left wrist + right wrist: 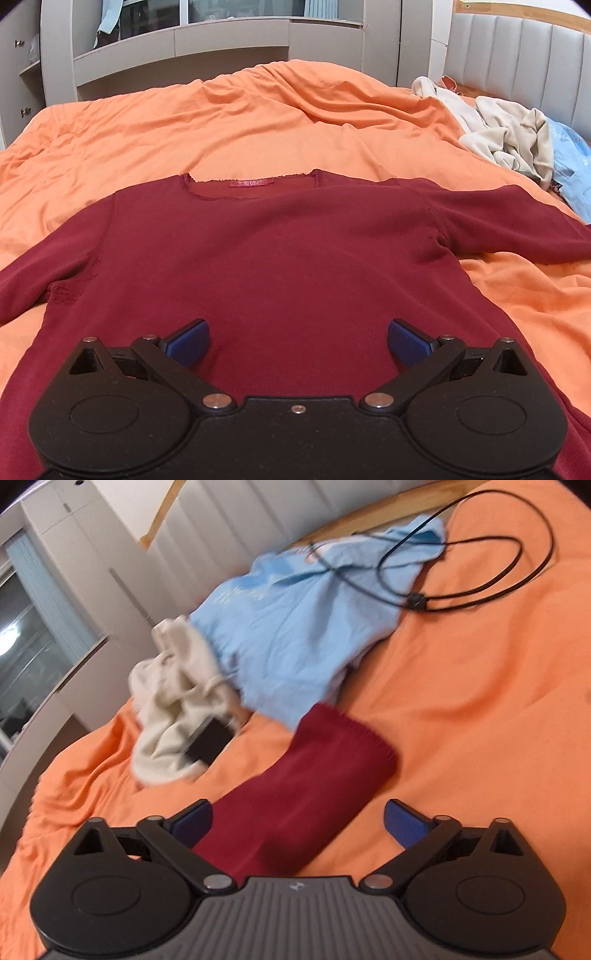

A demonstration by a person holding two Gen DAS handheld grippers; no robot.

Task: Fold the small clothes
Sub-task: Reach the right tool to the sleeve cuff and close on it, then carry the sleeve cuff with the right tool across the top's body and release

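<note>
Dark red knit: the red top (280, 258) lies flat, front up, on the orange bedcover (258, 122), neckline away from me and its pink label (251, 182) showing at the collar.
Sleeves, left wrist view: both are spread out to the sides; the one on the right of the picture runs off towards the frame edge.
My left gripper (298, 341): it hangs over the lower body of the top, blue pads (192, 341) wide apart, nothing between them but the cloth lying below.
Far corner: a crumpled cream garment (513, 144) and a pale blue garment (570, 170) sit near the padded headboard (517, 59), well apart from the red top.
Behind the bed: grey shelving (177, 40).
Right wrist view: the picture is tilted and blurred.
Red sleeve: the sleeve end (314, 786) lies on the bedcover and runs from under my right gripper (298, 821) outwards, its cuff pointing at the blue garment.
My right gripper: the pads stand well apart; the sleeve passes beside the left pad (194, 823), and I cannot tell whether they touch. The right pad is clear of it.
Pile beyond: the blue garment overlaps the cream one; a dark boxy thing (208, 744) rests against the cream cloth.
Cable: a black cable (469, 554) loops over the blue garment and the bedcover.
</note>
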